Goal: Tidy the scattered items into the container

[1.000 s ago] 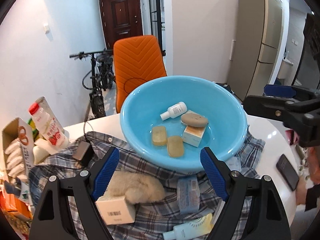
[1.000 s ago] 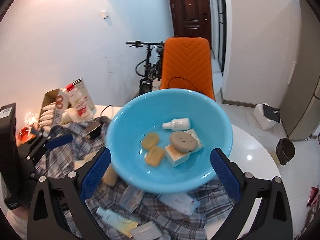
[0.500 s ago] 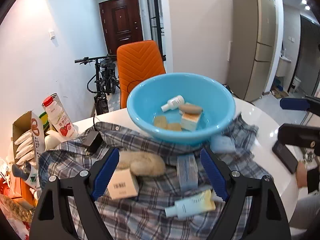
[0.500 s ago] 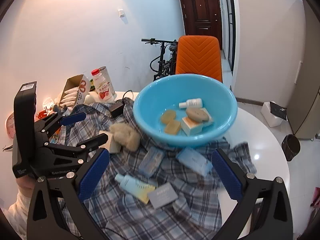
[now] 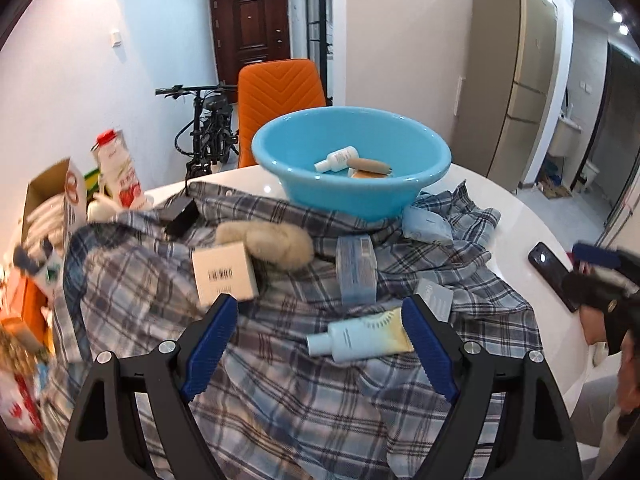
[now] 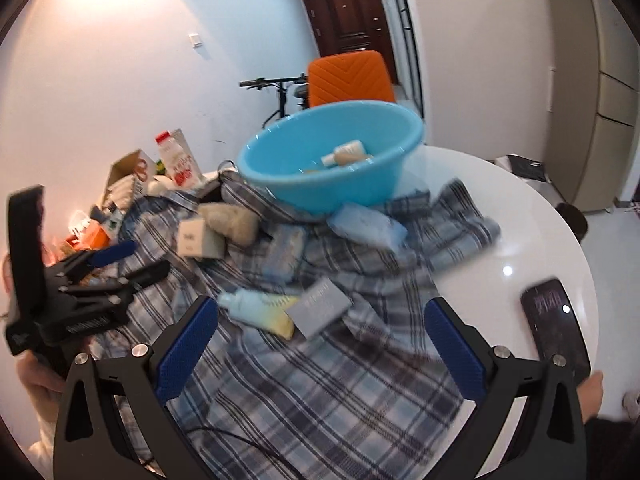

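Note:
A blue basin (image 5: 316, 196) (image 6: 280, 184) stands at the far side of a plaid cloth (image 5: 280, 380) (image 6: 320, 380) and holds a small white bottle (image 5: 336, 159) and soaps. On the cloth lie a white box (image 5: 224, 272) (image 6: 192, 238), a beige fluffy pad (image 5: 276, 242) (image 6: 232, 218), a clear blue case (image 5: 356, 268) (image 6: 286, 250), a pale blue tube (image 5: 360, 338) (image 6: 260, 308), a grey card (image 6: 320, 306) and a blue pouch (image 5: 426, 224) (image 6: 366, 228). My left gripper (image 5: 318, 342) is open and empty above the cloth. My right gripper (image 6: 320, 344) is open and empty, near the tube.
A black phone (image 5: 554, 276) (image 6: 556, 328) lies on the white round table (image 6: 520, 232) at the right. A milk carton (image 5: 118, 176) (image 6: 178, 164), an open cardboard box (image 5: 52, 200) and snacks crowd the left edge. An orange chair (image 5: 280, 92) and a bicycle stand behind.
Both grippers have drawn back from the basin toward the near side of the table. More of the cloth and the scattered items now shows. Both stay open and empty.

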A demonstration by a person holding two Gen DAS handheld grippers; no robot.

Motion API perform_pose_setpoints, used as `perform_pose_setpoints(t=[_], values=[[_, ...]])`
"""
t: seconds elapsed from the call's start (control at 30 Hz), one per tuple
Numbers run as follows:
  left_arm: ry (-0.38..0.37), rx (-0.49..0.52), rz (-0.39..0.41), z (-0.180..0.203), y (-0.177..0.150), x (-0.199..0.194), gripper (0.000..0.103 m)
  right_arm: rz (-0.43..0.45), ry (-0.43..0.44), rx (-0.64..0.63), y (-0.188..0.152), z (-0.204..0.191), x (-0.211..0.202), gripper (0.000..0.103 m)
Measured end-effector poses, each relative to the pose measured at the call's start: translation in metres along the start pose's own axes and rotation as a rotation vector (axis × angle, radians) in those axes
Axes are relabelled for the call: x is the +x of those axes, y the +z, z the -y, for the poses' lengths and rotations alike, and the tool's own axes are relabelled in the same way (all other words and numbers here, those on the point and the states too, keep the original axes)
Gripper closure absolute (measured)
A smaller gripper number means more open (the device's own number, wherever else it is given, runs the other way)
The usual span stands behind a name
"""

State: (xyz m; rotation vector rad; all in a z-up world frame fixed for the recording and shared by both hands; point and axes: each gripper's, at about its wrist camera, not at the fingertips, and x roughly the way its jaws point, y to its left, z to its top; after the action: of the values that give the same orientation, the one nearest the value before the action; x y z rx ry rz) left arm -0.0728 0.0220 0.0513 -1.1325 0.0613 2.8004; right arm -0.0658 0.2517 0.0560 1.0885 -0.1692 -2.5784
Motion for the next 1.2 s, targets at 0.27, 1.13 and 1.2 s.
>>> perform_pose_setpoints(t=[0.27,1.13,1.2], values=[[0.017,-0.064,0.035,0.0,-0.04,-0.01,0.017,0.093,-0.055,0.055,-0.043,0.003,-0.007,0.001],[0.057,-0.142,0.087,-0.002,-0.129,-0.003,0.017,0.263,-0.113,-0.023,-0.133,-0.02,0.01,0.001],[0.039,-0.112,0.112,0.004,-0.132,-0.006,0.017,0.262,-0.144,-0.041,-0.134,-0.023,0.012,0.001]])
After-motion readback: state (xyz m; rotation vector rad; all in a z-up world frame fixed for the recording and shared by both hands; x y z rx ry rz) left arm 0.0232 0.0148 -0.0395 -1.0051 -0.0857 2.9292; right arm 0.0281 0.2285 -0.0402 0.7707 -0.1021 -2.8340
